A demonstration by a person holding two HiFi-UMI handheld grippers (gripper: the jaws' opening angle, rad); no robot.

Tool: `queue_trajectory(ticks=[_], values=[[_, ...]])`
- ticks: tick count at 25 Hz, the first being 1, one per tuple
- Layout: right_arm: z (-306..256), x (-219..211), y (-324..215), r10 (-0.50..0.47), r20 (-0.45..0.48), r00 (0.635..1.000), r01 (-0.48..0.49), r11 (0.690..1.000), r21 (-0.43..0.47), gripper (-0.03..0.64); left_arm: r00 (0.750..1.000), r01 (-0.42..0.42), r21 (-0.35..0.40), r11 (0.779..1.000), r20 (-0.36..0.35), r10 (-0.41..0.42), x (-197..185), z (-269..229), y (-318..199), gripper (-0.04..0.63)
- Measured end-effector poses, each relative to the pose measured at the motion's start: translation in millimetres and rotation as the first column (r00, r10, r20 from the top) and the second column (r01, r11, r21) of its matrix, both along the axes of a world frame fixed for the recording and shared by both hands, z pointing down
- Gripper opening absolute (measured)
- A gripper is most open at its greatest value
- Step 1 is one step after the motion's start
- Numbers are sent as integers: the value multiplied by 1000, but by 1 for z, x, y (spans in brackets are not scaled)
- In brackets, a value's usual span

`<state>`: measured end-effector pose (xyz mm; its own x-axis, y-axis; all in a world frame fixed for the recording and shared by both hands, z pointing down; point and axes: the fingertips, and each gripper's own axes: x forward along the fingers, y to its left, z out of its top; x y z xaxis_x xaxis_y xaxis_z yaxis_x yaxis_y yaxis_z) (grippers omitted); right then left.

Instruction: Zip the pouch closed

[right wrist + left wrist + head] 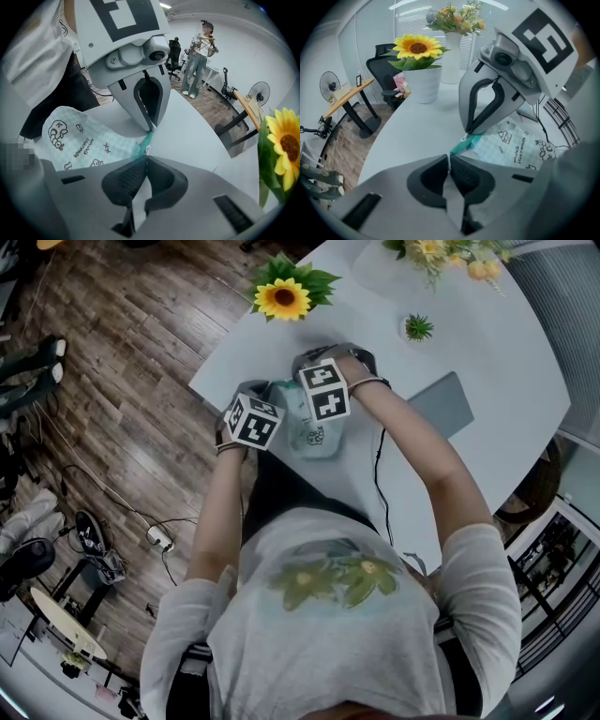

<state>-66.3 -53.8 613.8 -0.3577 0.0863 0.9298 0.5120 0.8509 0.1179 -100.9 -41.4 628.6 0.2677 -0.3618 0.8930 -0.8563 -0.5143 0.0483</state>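
Note:
A pale checked pouch [314,434] with cartoon print lies on the white table [506,343], under both marker cubes. In the left gripper view the pouch [513,145] sits right of my jaws. Its teal zipper edge [464,144] runs into my left gripper [449,161], which is shut on that end. My right gripper [467,133] meets the same teal strip just beyond. In the right gripper view the pouch [82,140] lies at the left. My right gripper [143,159] is shut on the teal zipper [146,143]. The left gripper [151,127] pinches the strip's far end.
A potted sunflower [284,298] stands at the table's far left edge, a small green plant [418,327] and a flower vase [441,254] further back. A grey slab [441,404] and a black cable [380,484] lie to the right. A person [199,61] stands across the room.

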Motion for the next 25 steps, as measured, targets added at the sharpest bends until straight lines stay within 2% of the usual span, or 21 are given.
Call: queue_trajectory(ticks=[16, 25], values=[[-1, 3, 2, -22, -2, 1000, 22, 999, 45, 17, 1000, 7, -19, 1000, 22, -6, 0, 1, -1, 23], [-1, 9, 1, -3, 6, 1000, 2, 998, 57, 17, 999, 17, -12, 1000, 29, -17, 0, 0, -1, 23]])
